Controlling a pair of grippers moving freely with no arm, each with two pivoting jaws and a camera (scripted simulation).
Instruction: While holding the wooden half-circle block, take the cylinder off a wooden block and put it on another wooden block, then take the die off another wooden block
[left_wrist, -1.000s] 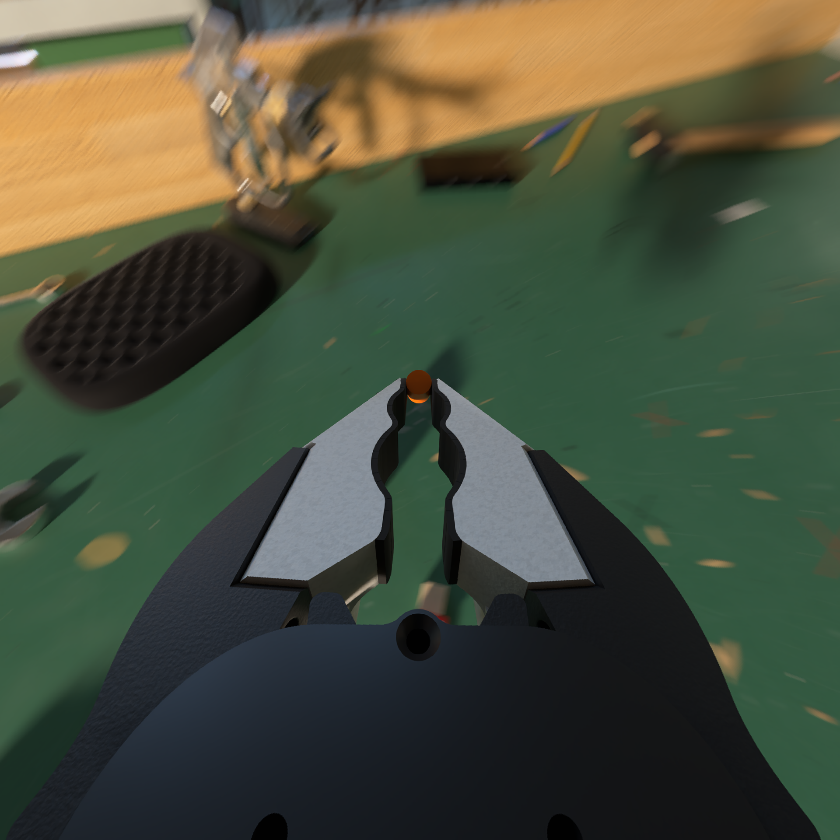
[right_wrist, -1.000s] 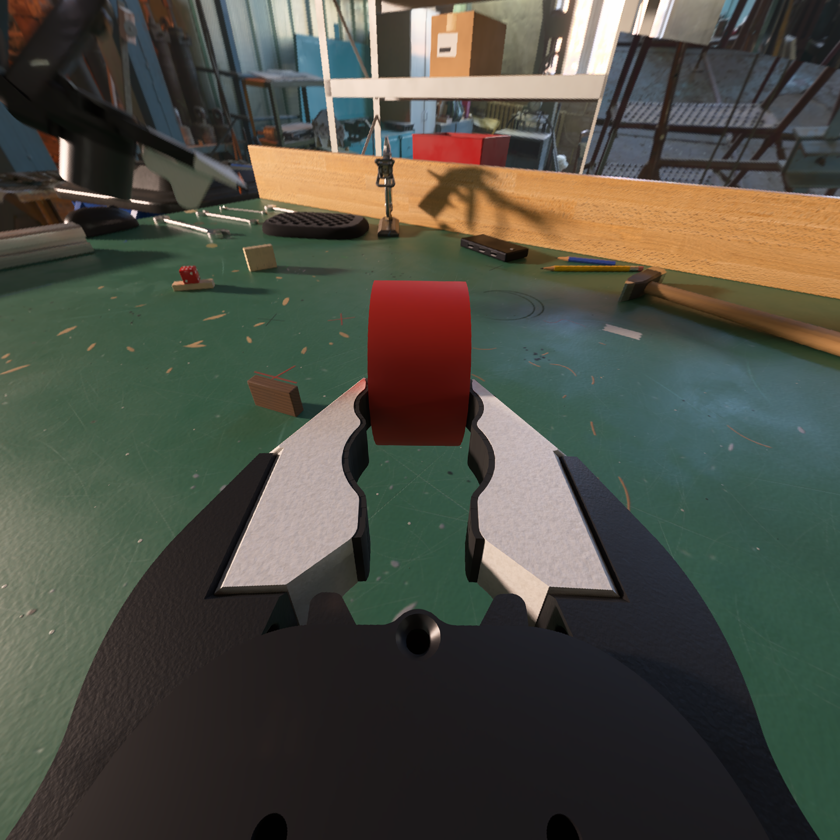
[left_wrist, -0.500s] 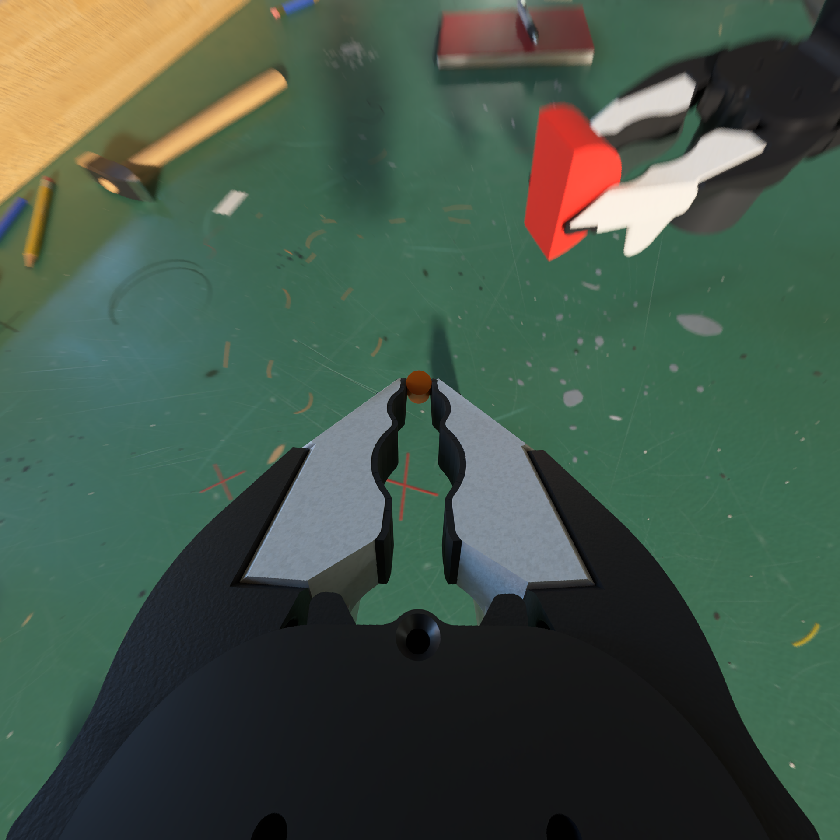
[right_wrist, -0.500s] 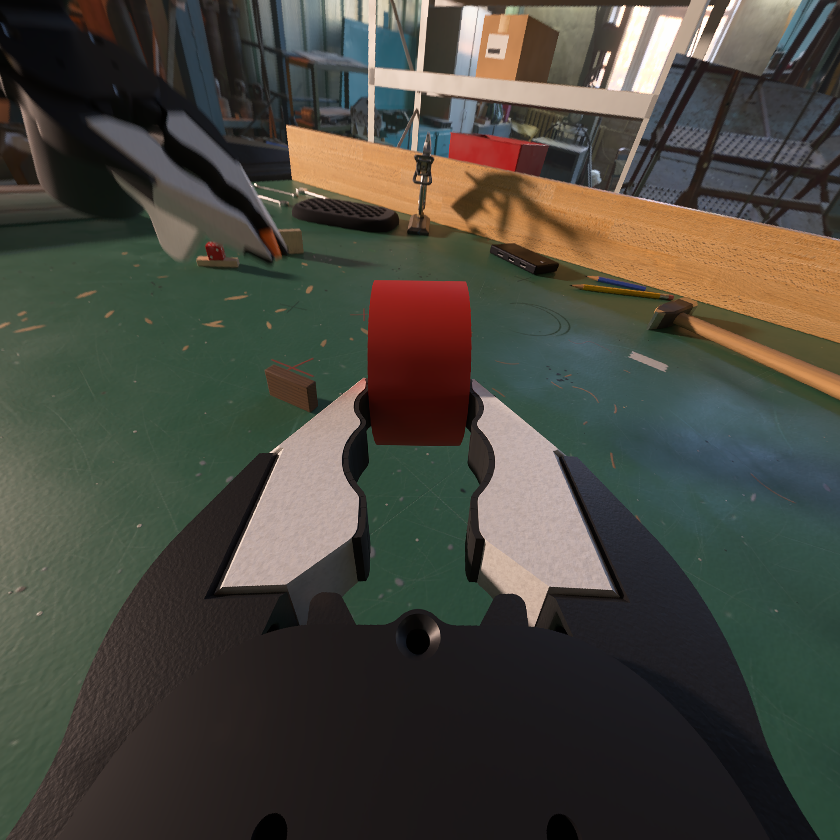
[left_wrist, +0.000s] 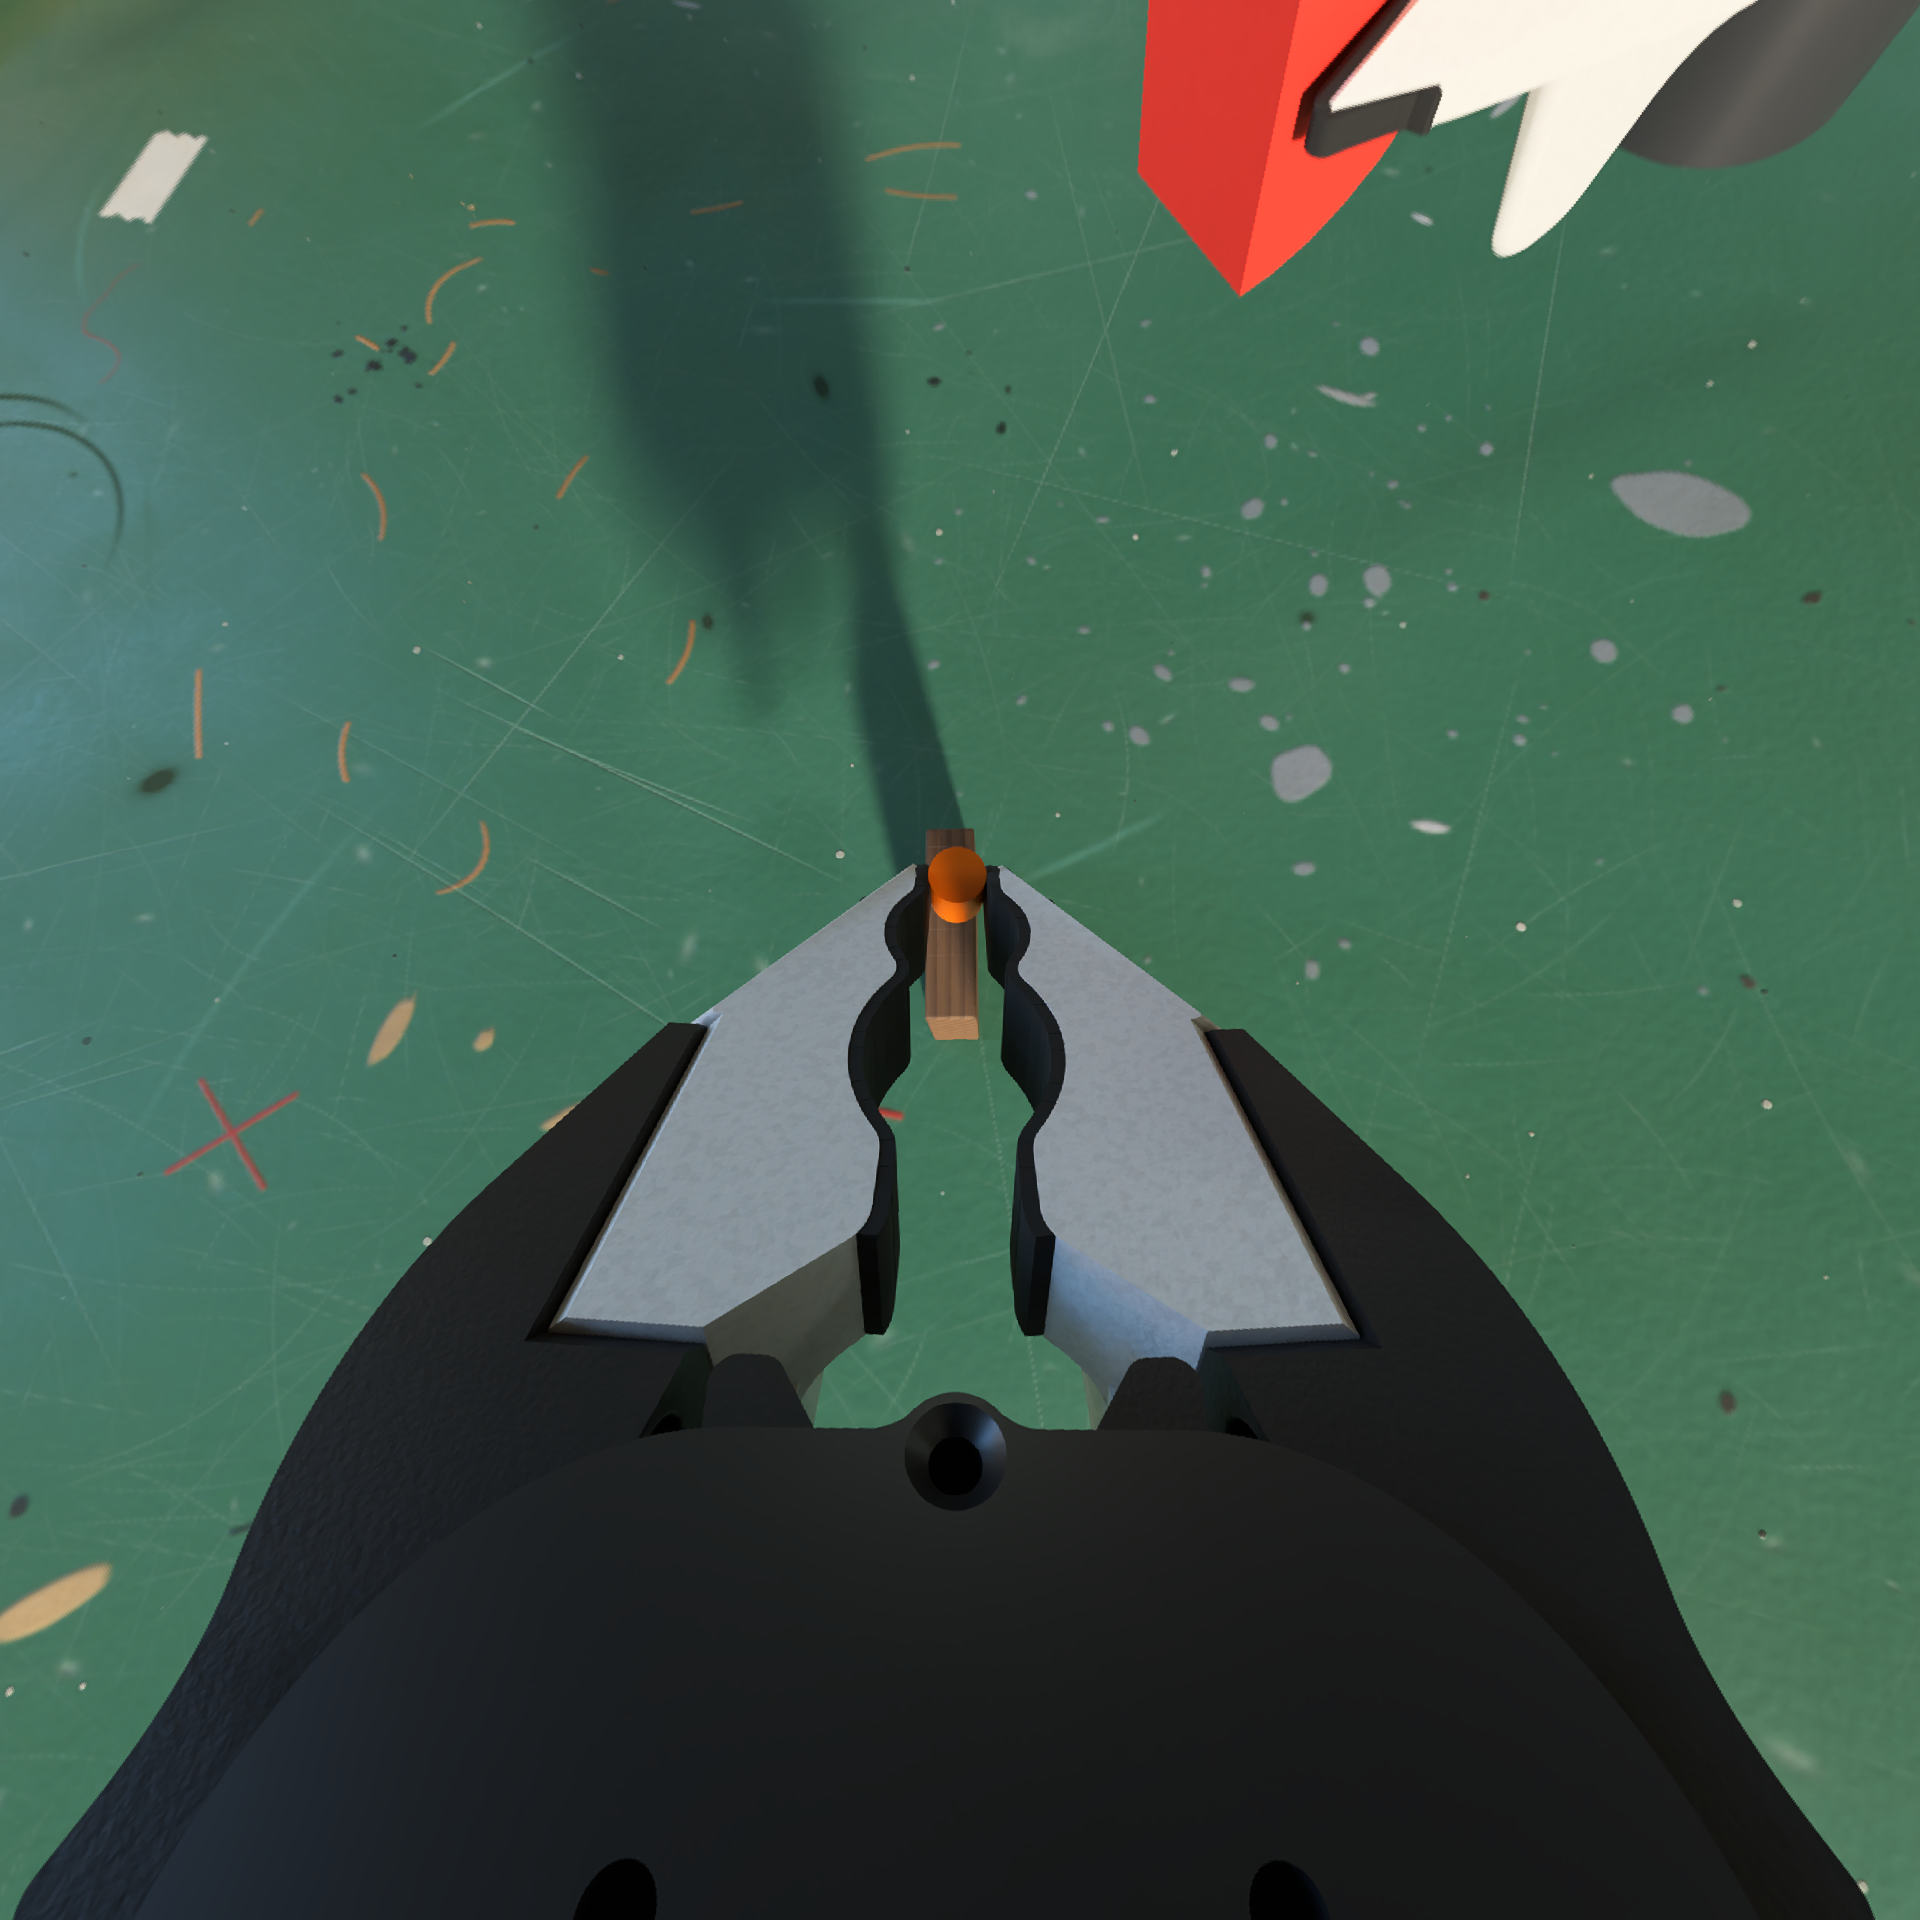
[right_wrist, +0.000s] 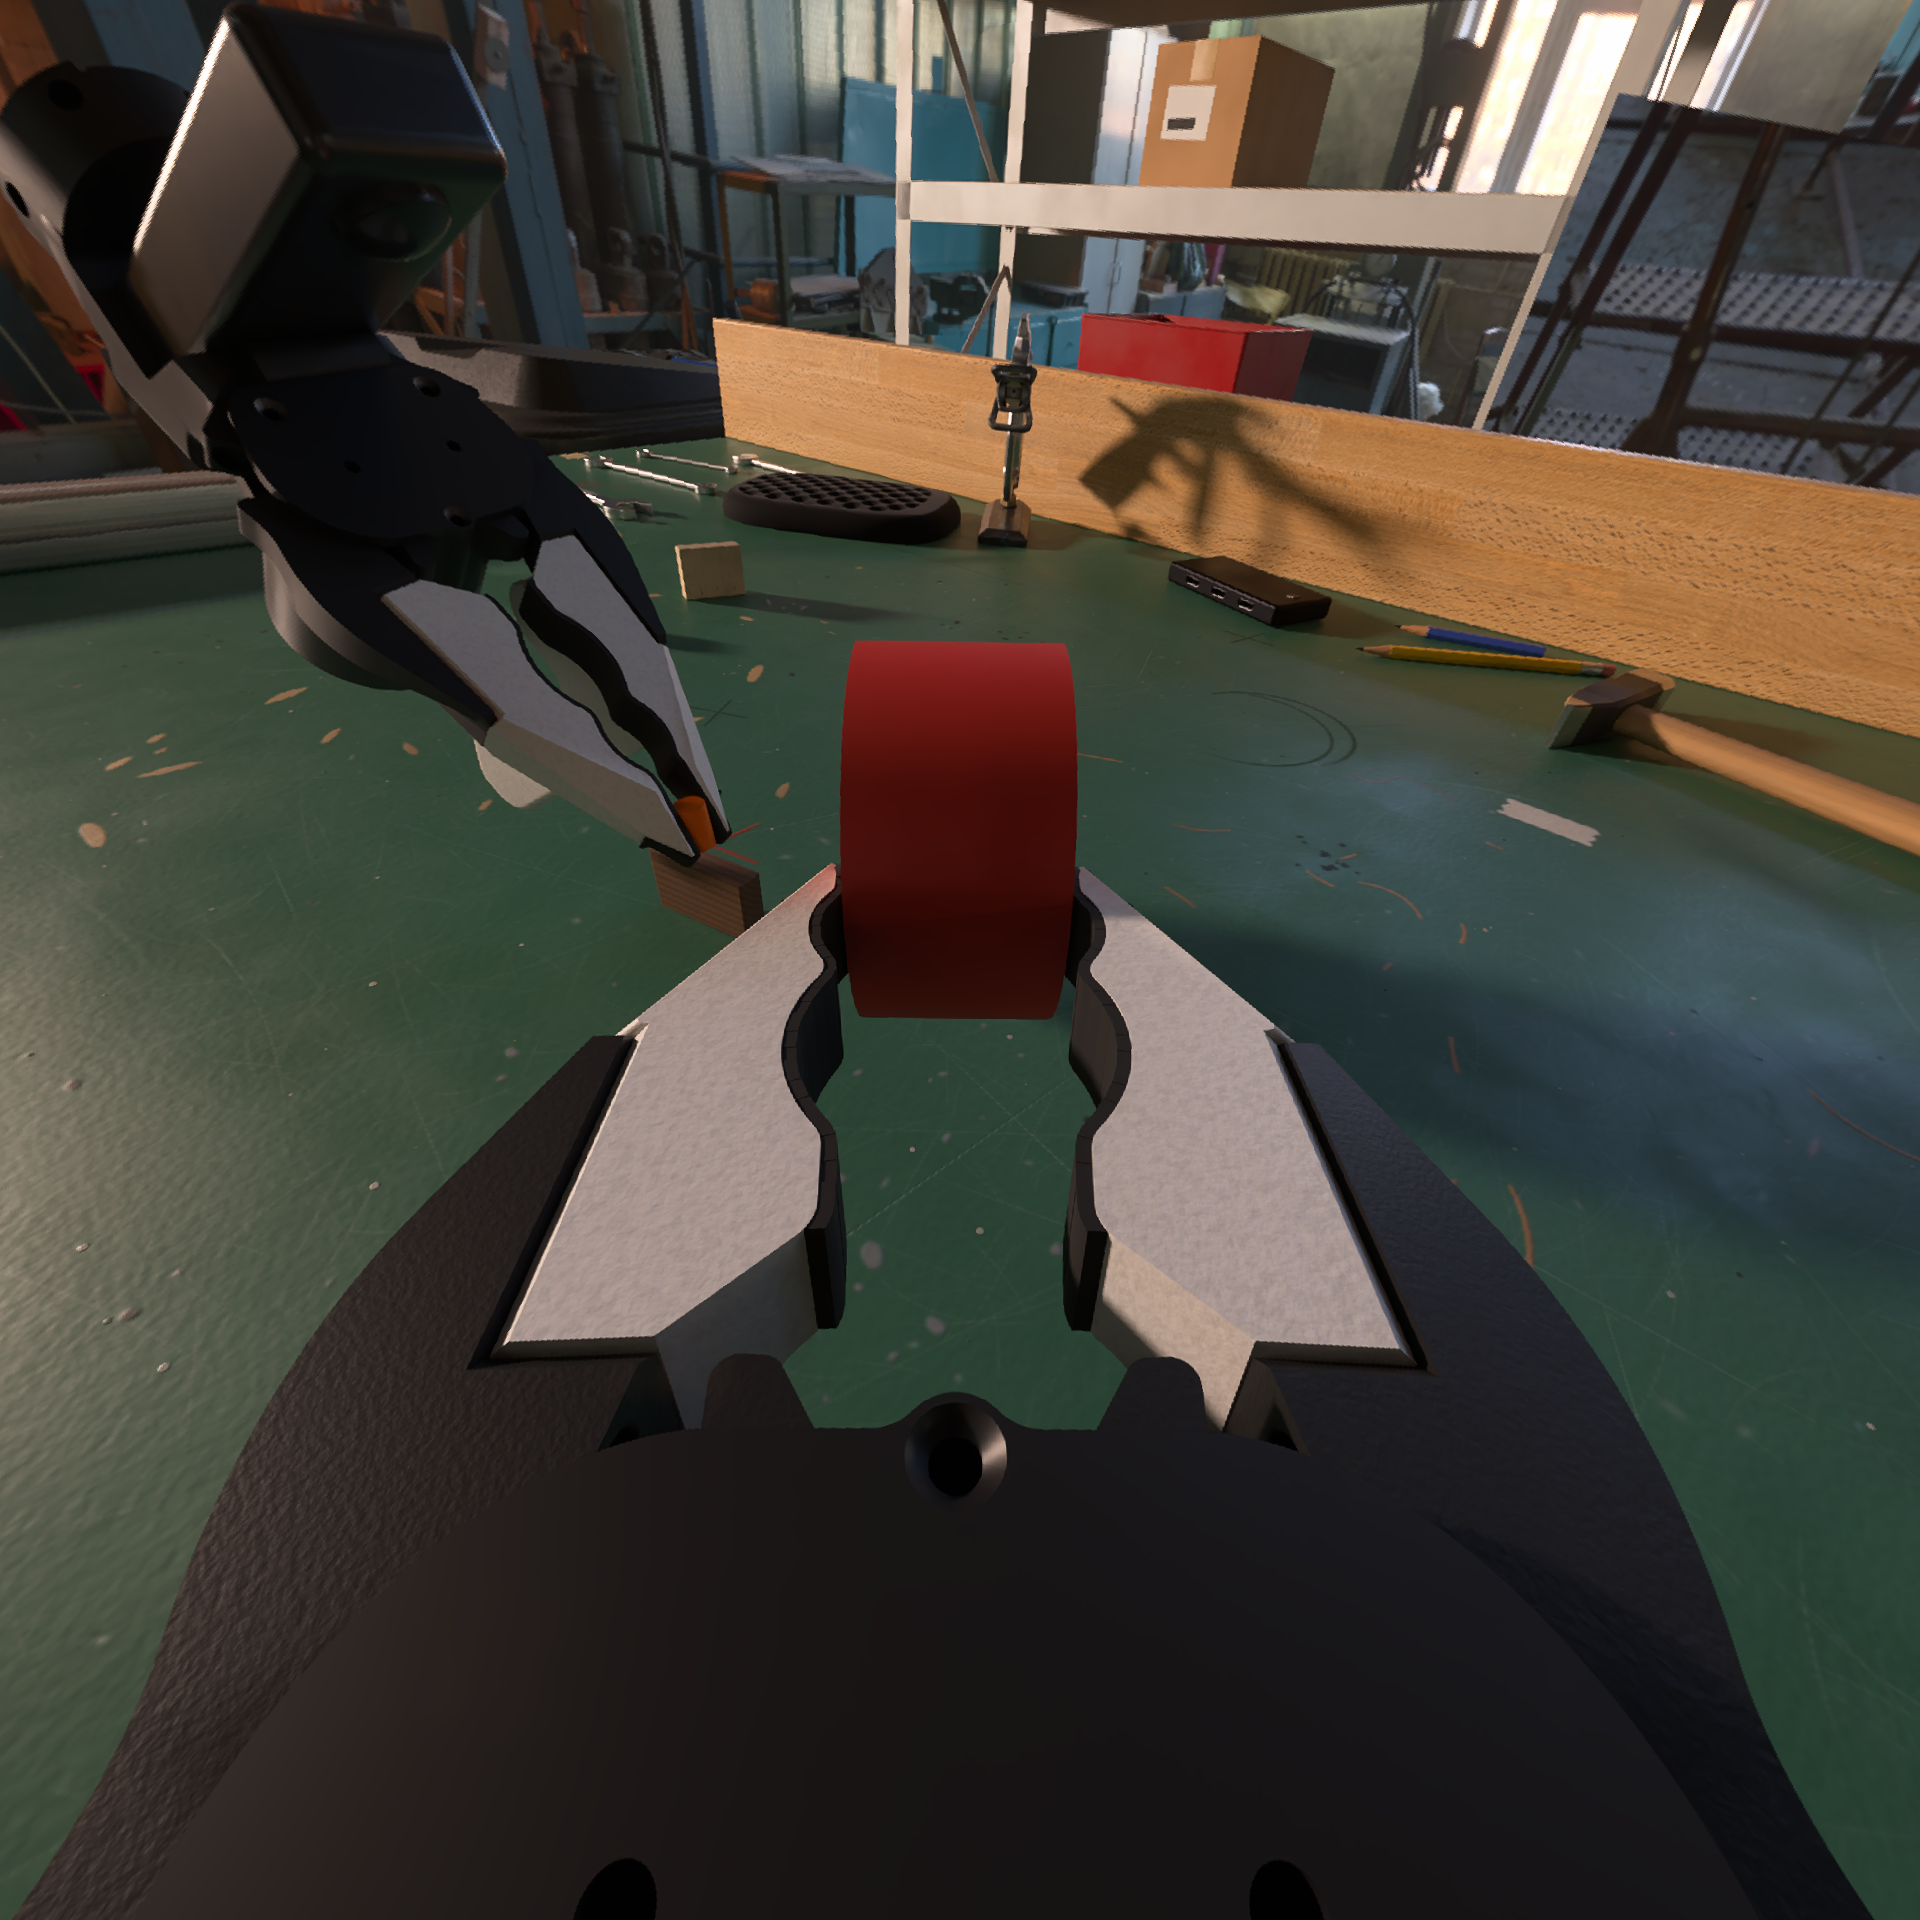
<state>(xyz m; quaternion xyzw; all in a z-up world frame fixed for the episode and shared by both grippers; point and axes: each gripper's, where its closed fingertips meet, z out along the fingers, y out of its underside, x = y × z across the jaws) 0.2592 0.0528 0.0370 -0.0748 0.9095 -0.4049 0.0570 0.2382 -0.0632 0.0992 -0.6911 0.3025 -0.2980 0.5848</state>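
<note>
My left gripper (left_wrist: 956, 871) is shut on a small orange cylinder (left_wrist: 956, 896) at its fingertips. It holds the cylinder just above a dark brown wooden block (left_wrist: 952, 987) lying on the green table; whether they touch I cannot tell. In the right wrist view the left gripper (right_wrist: 698, 837) slants down with the cylinder (right_wrist: 694, 819) over that block (right_wrist: 709, 896). My right gripper (right_wrist: 956, 904) is shut on the red half-circle block (right_wrist: 958, 821), held above the table; the block also shows in the left wrist view (left_wrist: 1226, 135). A pale wooden block (right_wrist: 710, 569) sits farther back. No die is in view.
A long wooden plank (right_wrist: 1403, 520) borders the far side. Near it lie a hammer (right_wrist: 1756, 764), pencils (right_wrist: 1486, 652), a black hub (right_wrist: 1247, 590), an upright clamp (right_wrist: 1010, 447), a black perforated mat (right_wrist: 842, 504) and wrenches (right_wrist: 665, 470). White tape (left_wrist: 154, 177) lies on the table.
My left gripper has swung across the table with the cylinder and come down over the brown block, close to my right gripper. The right gripper still holds the red block.
</note>
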